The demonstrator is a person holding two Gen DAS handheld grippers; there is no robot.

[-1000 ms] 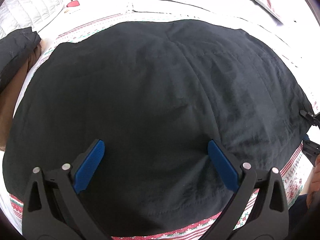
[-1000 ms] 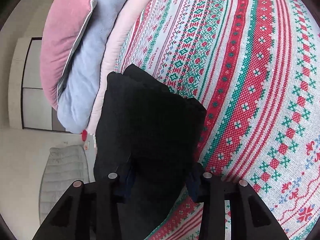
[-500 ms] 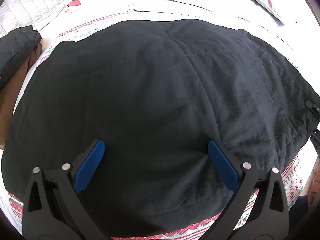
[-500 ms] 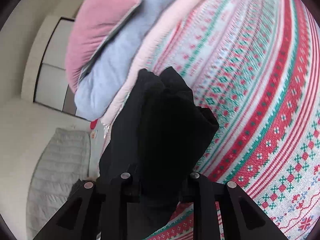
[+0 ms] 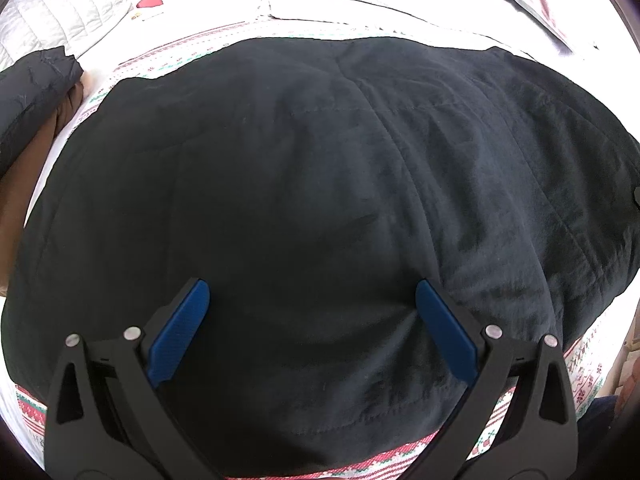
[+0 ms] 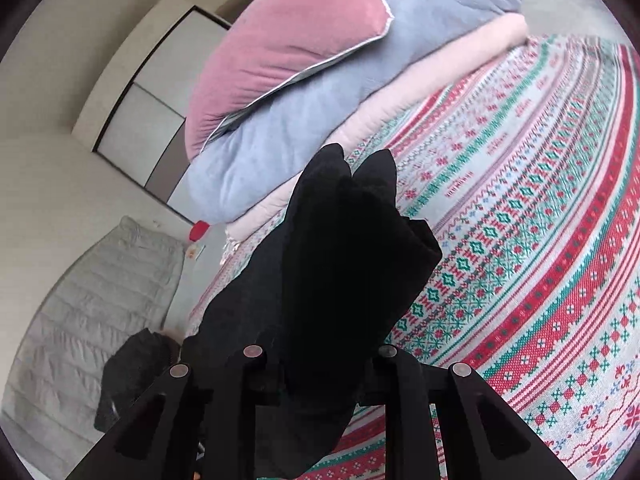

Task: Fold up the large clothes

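A large black garment [image 5: 320, 160] lies spread over the patterned bedcover [image 5: 588, 360] and fills most of the left wrist view. My left gripper [image 5: 309, 286] hovers just above its near part, jaws wide open, blue pads [image 5: 180, 336] apart with nothing between them. In the right wrist view my right gripper [image 6: 320, 380] is shut on a bunched edge of the black garment [image 6: 348, 260]. That edge is held up off the bedcover [image 6: 520, 240] and stands in folds ahead of the fingers. The cloth hides the right fingertips.
A folded dark jacket [image 5: 32, 88] lies on something brown [image 5: 36, 160] at the left. A white quilted item [image 5: 60, 12] sits beyond it. A pink pillow [image 6: 288, 48] and blue-grey bedding [image 6: 320, 120] are stacked at the bed's far side, by a wardrobe [image 6: 152, 92].
The right gripper's jaws have closed on the garment's edge, and it has risen and rolled, lifting the cloth. It has left the right edge of the left wrist view. The left gripper has not moved.
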